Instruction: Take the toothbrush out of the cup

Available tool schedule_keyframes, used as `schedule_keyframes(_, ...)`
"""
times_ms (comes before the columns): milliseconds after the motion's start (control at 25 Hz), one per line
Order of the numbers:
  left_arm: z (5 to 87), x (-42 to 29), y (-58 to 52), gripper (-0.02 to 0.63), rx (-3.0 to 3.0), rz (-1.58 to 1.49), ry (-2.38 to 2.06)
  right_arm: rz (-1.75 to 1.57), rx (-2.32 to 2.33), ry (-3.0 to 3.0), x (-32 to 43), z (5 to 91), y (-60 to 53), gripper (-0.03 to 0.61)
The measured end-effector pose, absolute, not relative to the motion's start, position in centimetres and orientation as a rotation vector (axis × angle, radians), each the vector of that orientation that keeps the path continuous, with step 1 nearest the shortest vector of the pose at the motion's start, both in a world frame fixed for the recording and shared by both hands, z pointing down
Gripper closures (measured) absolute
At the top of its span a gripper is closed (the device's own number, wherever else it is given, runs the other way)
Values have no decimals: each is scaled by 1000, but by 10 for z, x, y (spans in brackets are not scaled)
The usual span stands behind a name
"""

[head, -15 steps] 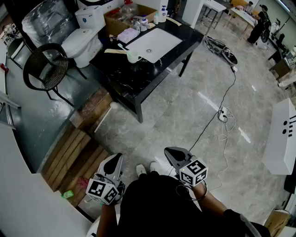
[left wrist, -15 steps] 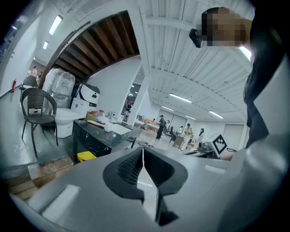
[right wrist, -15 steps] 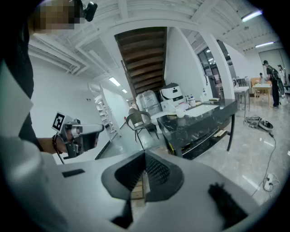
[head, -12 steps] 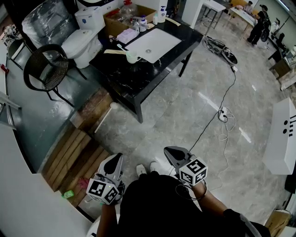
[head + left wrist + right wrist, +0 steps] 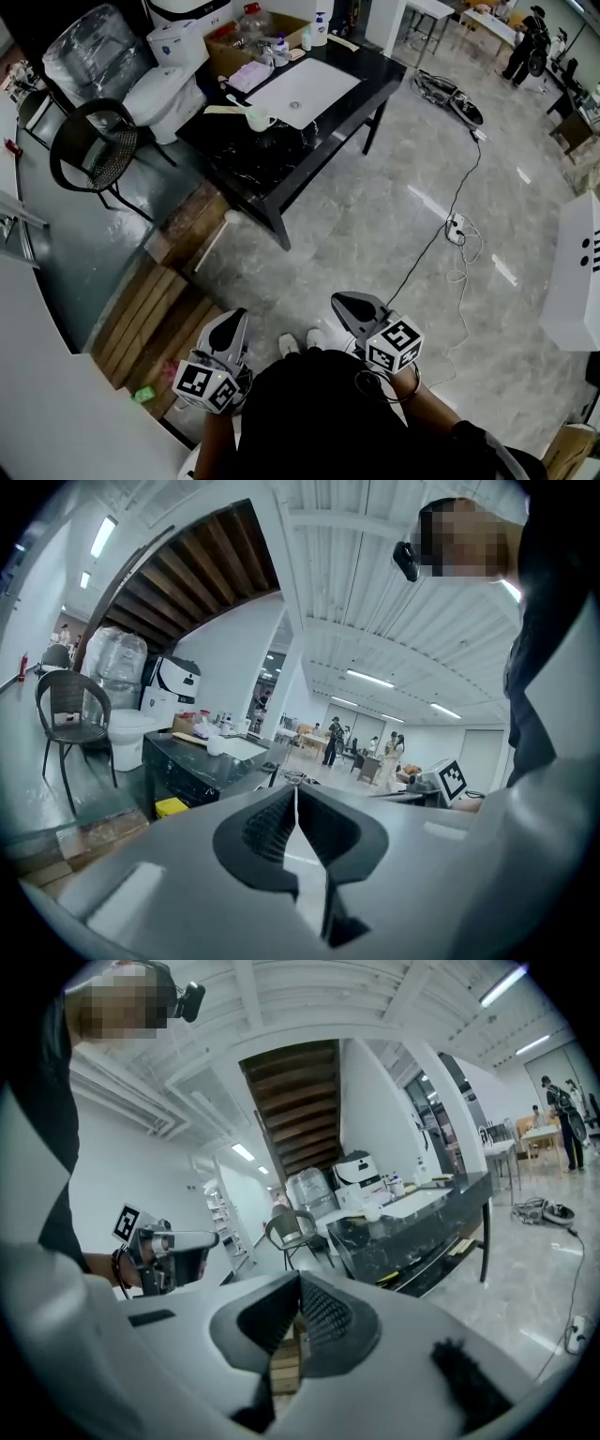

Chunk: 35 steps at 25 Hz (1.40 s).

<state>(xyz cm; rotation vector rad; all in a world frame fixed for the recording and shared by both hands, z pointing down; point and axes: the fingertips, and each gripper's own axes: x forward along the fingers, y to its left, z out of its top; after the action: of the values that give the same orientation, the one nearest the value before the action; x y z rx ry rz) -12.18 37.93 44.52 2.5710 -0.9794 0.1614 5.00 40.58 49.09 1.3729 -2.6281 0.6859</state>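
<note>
The person is standing well back from the black table (image 5: pixel 272 173), holding both tools low against the body. The left gripper (image 5: pixel 234 321) is showing its jaws pressed together with nothing between them. The right gripper (image 5: pixel 345 305) is doing the same, jaws meeting at the tips, empty. The cubes on both are showing black-and-white square markers. The labels on the bottles (image 5: pixel 281 49) at the table's far end are coming through too small to read. The cup (image 5: pixel 256 118), pale and small, is sitting on the table right at the edge of the white basin (image 5: pixel 302 89) set into it. The toothbrush (image 5: pixel 236 100) is standing in the cup, its light-coloured handle leaning out over the rim toward the toilet (image 5: pixel 169 84) side of the table. Both grippers are pointing toward the table, well apart from the cup
</note>
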Motion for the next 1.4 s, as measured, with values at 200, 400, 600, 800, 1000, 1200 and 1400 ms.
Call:
schedule_keyframes(200,446,-114,382,597,2573,139,-1011,667,1356,-2622,66,501,401,565)
schedule_keyframes(400,450,-109,383,597,2536,148,-1038,694,1332,-2600,76,511,407,565)
schedule_keyframes(600,456,-102,380,595,2548,152,-1020,717,1339,-2575,85,518,402,565)
schedule_keyframes(800,455,-99,365,597,2534,134,-1027,708,1334,-2569,86,518,389,565)
schedule_keyframes(1000,457,-98,341,597,2554,135,-1011,727,1341,-2564,86,521,366,565)
schedule_keyframes(1200,455,-98,306,597,2565,134,-994,723,1338,-2562,82,518,334,565)
schedule_keyframes(1400,457,-100,268,597,2566,126,-962,719,1349,-2566,72,514,296,565)
